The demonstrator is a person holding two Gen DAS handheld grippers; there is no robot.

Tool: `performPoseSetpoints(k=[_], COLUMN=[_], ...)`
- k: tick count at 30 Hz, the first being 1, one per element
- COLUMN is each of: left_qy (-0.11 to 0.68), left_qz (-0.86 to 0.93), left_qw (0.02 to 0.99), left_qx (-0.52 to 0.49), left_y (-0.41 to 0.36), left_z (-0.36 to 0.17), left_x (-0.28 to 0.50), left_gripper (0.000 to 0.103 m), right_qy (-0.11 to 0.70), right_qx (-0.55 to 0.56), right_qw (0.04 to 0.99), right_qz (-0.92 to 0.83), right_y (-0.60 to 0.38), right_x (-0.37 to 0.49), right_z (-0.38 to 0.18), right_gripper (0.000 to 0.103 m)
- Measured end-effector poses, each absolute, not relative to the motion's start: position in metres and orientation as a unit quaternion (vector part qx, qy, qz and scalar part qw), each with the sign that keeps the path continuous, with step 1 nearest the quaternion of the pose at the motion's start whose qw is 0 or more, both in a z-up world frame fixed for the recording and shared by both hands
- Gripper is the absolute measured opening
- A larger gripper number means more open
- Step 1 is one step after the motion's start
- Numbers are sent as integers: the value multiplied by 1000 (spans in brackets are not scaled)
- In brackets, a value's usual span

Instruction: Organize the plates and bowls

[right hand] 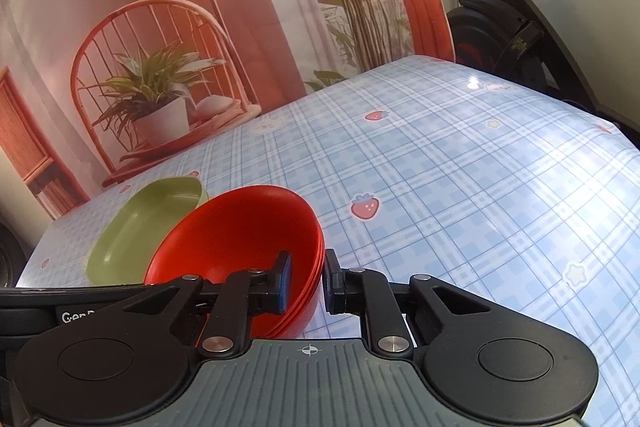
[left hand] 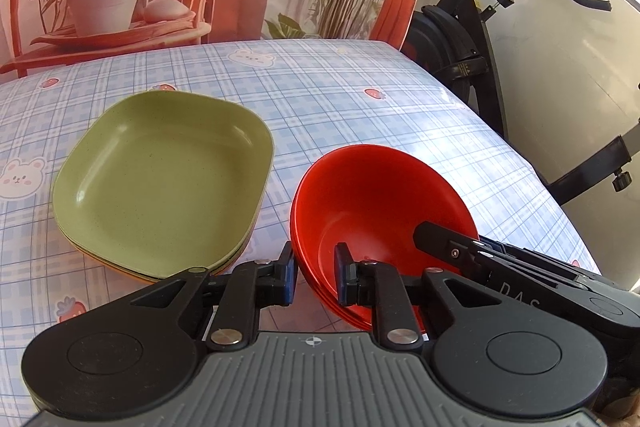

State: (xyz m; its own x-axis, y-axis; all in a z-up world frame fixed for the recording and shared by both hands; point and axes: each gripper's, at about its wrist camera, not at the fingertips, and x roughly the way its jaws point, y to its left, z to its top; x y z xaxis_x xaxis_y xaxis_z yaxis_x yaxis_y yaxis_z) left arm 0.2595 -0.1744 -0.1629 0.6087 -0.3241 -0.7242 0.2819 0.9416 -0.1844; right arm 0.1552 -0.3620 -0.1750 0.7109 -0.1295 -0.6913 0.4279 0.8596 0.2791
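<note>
A stack of nested red bowls [left hand: 380, 195] stands on the blue checked tablecloth [left hand: 340, 107], with both grippers holding it. My left gripper [left hand: 316, 279] is shut on the near left rim, one pad inside the bowl and one outside. My right gripper [right hand: 308, 283] is shut on the right rim of the red bowls [right hand: 240, 227] in the same way. One of its fingers [left hand: 444, 241] shows inside the bowl in the left wrist view. Just left of the bowls, a green square plate [left hand: 160, 179] tops a low stack of plates. The same green plate [right hand: 140, 227] shows behind the bowls in the right wrist view.
A black exercise bike [left hand: 472, 39] stands past the table's right edge. A printed backdrop [right hand: 160, 27] of a chair and plants hangs behind the far edge. Bare tablecloth [right hand: 460, 187] stretches to the right of the bowls.
</note>
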Motion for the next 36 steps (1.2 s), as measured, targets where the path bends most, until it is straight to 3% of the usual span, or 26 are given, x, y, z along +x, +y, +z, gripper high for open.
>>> performPoseSetpoints(k=[17, 36], left_qy=[373, 369], left_qz=[-147, -112], left_qw=[915, 920], left_qx=[-34, -78], left_y=[-159, -84], left_z=[-127, -115], left_x=[247, 283], left_gripper=[20, 20], right_qy=[323, 335], right_qx=[208, 206], right_qw=[912, 916], right_qz=[-140, -74], right_y=[-348, -309], right_x=[163, 242], right_z=[-140, -139], right_gripper=[15, 15])
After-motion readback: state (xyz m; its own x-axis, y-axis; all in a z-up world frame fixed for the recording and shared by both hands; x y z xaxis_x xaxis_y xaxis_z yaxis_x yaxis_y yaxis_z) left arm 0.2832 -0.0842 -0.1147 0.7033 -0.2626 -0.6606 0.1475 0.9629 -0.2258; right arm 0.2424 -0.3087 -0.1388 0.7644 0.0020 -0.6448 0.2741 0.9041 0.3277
